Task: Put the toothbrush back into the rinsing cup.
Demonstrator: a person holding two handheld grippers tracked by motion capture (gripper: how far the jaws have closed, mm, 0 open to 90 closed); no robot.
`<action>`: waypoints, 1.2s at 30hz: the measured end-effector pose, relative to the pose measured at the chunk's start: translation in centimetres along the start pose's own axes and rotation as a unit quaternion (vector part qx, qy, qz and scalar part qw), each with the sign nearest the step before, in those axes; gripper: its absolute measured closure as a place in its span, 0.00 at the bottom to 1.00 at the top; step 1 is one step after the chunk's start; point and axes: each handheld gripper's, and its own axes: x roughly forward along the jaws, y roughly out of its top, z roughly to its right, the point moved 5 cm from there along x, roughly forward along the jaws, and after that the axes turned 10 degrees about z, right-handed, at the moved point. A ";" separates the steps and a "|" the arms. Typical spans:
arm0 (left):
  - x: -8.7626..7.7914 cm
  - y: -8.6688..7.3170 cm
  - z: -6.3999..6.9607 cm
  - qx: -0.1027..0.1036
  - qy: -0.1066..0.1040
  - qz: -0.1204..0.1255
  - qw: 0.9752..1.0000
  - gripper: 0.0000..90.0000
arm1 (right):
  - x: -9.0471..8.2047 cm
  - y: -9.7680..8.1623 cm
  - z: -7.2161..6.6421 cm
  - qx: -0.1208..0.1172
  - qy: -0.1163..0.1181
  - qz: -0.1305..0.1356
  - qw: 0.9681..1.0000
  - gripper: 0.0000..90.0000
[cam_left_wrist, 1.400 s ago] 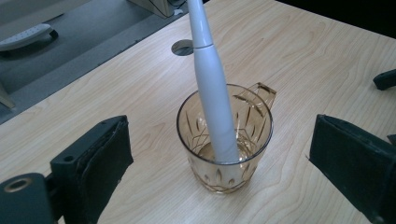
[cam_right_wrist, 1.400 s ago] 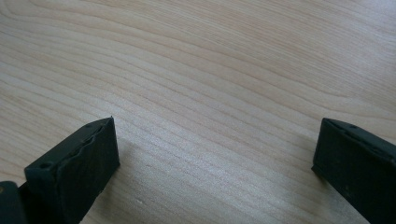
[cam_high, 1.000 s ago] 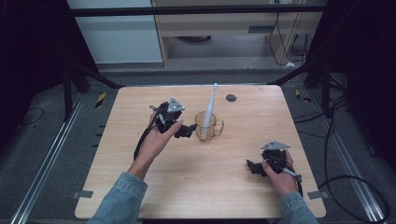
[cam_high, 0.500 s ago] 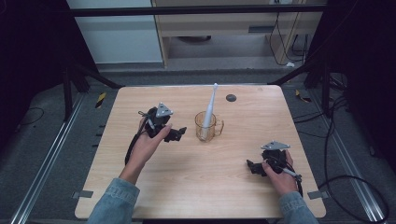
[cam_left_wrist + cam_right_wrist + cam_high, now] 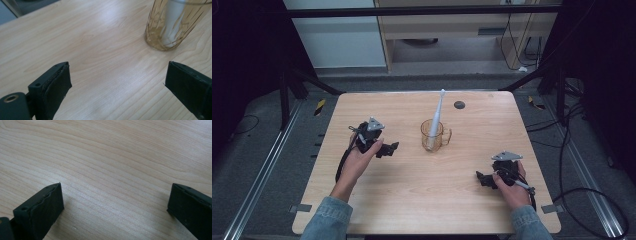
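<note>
A clear amber glass mug with a side handle point(image 5: 435, 135) stands upright near the middle of the pale wooden worktop point(image 5: 412, 200), and a white electric toothbrush point(image 5: 436, 120) leans in it, head up. The left hand-held gripper point(image 5: 391, 148) lies near the mug's left with its jaws wide apart and nothing between them. The right hand-held gripper point(image 5: 482, 178), well apart near the front right, is likewise spread over bare wood. A small dark round disc point(image 5: 459, 104) sits behind the mug.

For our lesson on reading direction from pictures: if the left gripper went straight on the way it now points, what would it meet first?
Probably the amber glass mug holding the white toothbrush. The left gripper, jaws open, points toward it over bare table; the mug sits slightly right of centre.
</note>
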 end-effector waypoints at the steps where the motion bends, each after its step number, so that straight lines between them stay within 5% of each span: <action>1: 0.0 -0.5 -0.3 -0.003 0.002 -0.006 1.000 0.06 | 0.0 0.0 0.0 0.000 0.000 0.000 1.000 0.00; 9: -0.4 -3.1 -1.9 -0.032 0.010 -0.034 0.999 0.06 | 0.0 0.0 0.0 0.000 0.000 0.000 1.000 0.00; 12: -0.6 -3.8 -2.9 -0.020 0.024 -0.055 0.998 0.06 | 0.0 0.0 0.0 0.000 0.000 0.000 1.000 0.00; 18: -0.7 -5.3 -4.2 -0.041 0.038 -0.064 0.996 0.06 | 0.0 0.0 0.0 0.000 0.000 0.000 1.000 0.00; 26: -0.3 -6.7 -5.3 -0.047 0.055 -0.074 0.995 0.06 | 0.0 0.0 0.0 0.000 0.000 0.000 1.000 0.00; 36: 0.0 -7.8 -6.4 -0.061 0.066 -0.058 0.994 0.07 | 0.0 0.0 0.0 0.000 0.000 0.000 1.000 0.00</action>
